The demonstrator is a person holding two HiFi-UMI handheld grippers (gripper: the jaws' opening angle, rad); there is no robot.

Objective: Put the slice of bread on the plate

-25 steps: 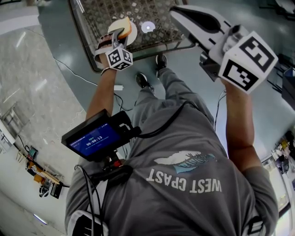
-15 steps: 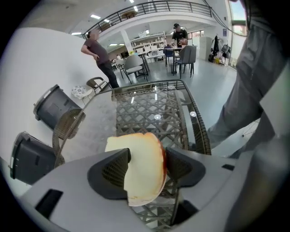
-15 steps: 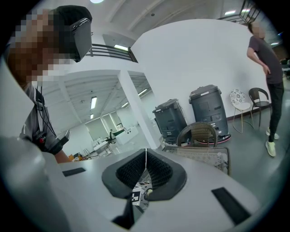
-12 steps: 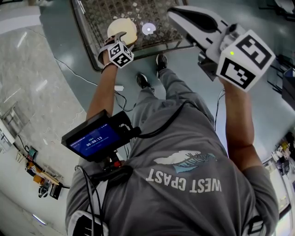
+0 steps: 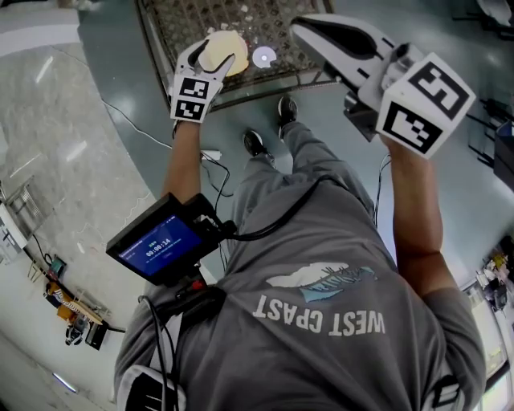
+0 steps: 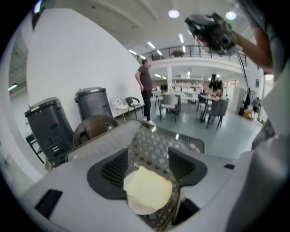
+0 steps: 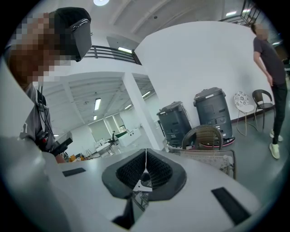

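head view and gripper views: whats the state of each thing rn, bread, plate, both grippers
pale round slice of bread: lying flat on the plate, not gripped
round white plate: on the patterned table, bread on it
left gripper: fingers apart and opening, above the bread, not pressing it
right gripper: fingers shut together, nothing between them, held away from the plate

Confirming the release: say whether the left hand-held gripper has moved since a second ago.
Yes. Against the round white plate, the left hand-held gripper has rolled and shifted left; its jaws are opening, clear of the pale bread slice there.
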